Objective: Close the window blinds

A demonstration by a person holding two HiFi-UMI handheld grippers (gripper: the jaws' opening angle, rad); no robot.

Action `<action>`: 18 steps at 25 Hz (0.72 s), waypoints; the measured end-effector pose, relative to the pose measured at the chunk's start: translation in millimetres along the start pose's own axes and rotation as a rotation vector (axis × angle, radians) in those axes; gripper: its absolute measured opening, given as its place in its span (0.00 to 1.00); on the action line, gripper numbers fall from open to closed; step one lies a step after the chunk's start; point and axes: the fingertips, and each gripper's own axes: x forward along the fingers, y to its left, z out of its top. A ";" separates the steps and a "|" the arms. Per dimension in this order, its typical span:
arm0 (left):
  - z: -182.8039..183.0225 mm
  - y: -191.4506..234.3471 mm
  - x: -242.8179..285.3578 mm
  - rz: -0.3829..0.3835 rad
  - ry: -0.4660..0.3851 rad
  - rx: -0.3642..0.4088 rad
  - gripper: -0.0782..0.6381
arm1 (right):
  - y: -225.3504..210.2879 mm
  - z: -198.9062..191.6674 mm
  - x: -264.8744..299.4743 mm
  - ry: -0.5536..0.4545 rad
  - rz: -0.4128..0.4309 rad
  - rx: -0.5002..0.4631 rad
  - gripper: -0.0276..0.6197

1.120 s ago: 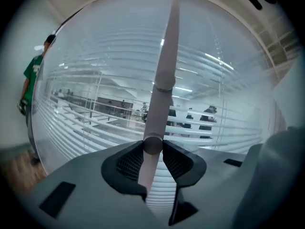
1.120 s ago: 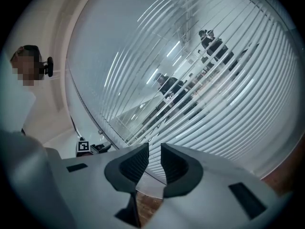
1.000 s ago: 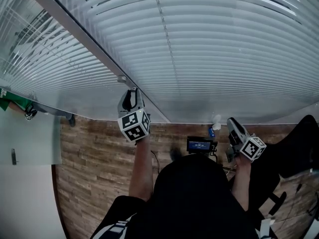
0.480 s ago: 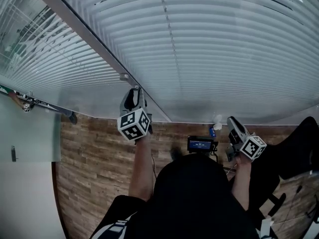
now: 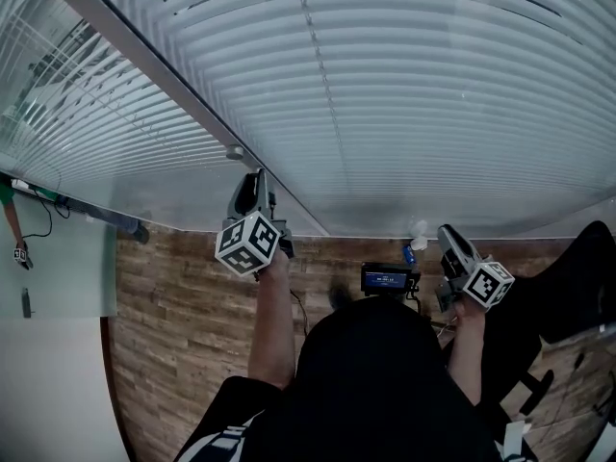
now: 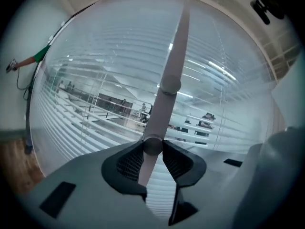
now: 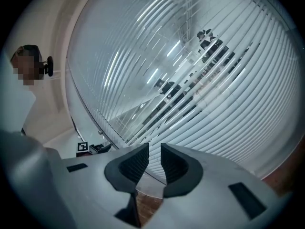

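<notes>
White slatted blinds (image 5: 404, 94) hang across the window ahead, with a second set (image 5: 77, 114) to the left of a slanted frame bar. In the left gripper view the slats (image 6: 95, 113) stand partly apart and an office shows through them. The grey tilt wand (image 6: 174, 61) runs down from the top into my left gripper (image 6: 153, 149), which is shut on it. In the head view that gripper (image 5: 258, 174) is raised against the blind's lower edge. My right gripper (image 5: 446, 231) is held low at the right, and its jaws (image 7: 154, 159) stand slightly apart with nothing between them.
Wood-pattern floor (image 5: 183, 316) lies below the window. A small screen device (image 5: 390, 279) and a blue-and-white bottle (image 5: 412, 248) sit near the sill. A black chair (image 5: 577, 287) is at the right and a white panel (image 5: 48, 287) at the left. A person (image 7: 28, 66) stands behind.
My left gripper has rolled about its own axis on the wand; its marker cube has swung down and to the left. The right gripper has kept still.
</notes>
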 end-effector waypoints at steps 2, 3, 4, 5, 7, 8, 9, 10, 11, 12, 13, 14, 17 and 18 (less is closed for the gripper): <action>-1.0 -1.6 0.9 0.042 0.021 0.144 0.30 | -1.4 0.2 -0.6 -0.002 -0.001 0.001 0.16; -1.7 -2.3 1.3 0.066 0.033 0.223 0.30 | -2.2 -0.1 -1.0 -0.002 -0.002 0.001 0.16; -2.5 -2.6 1.6 0.090 0.044 0.299 0.30 | -3.0 -0.6 -1.3 -0.002 -0.003 0.001 0.16; -3.3 -2.4 1.9 0.112 0.053 0.368 0.30 | -3.8 -1.1 -1.6 0.000 -0.005 0.002 0.16; -4.6 -0.7 2.9 0.151 0.067 0.489 0.30 | -4.9 -1.6 -1.7 0.004 -0.009 0.002 0.16; -5.3 0.1 3.7 0.164 0.072 0.539 0.30 | -5.0 -1.6 -1.5 0.006 -0.011 0.001 0.16; -6.1 0.3 4.4 0.171 0.075 0.572 0.30 | -5.0 -1.5 -1.2 0.006 -0.011 0.001 0.16; -6.5 -0.4 4.7 0.166 0.074 0.573 0.30 | -4.8 -1.5 -0.9 0.006 -0.010 0.000 0.16; -6.6 -2.0 4.5 0.145 0.067 0.530 0.30 | -4.4 -1.6 -0.6 0.006 -0.009 0.000 0.16; -6.5 -4.1 3.7 0.109 0.056 0.439 0.30 | -3.8 -1.7 -0.3 0.006 -0.007 -0.001 0.16; -6.5 -5.8 2.4 0.065 0.041 0.311 0.31 | -3.5 -1.9 -0.3 0.006 -0.006 -0.001 0.16; -6.6 -6.0 0.9 0.021 0.023 0.169 0.32 | -3.5 -2.2 -0.5 0.006 -0.005 -0.001 0.16; -5.0 -1.0 -2.6 -0.068 -0.032 -0.175 0.34 | -3.1 -3.1 -0.8 0.008 -0.007 0.001 0.16; -3.0 0.9 -2.5 -0.077 -0.045 -0.220 0.34 | -2.9 -3.1 -0.8 0.008 -0.007 0.001 0.16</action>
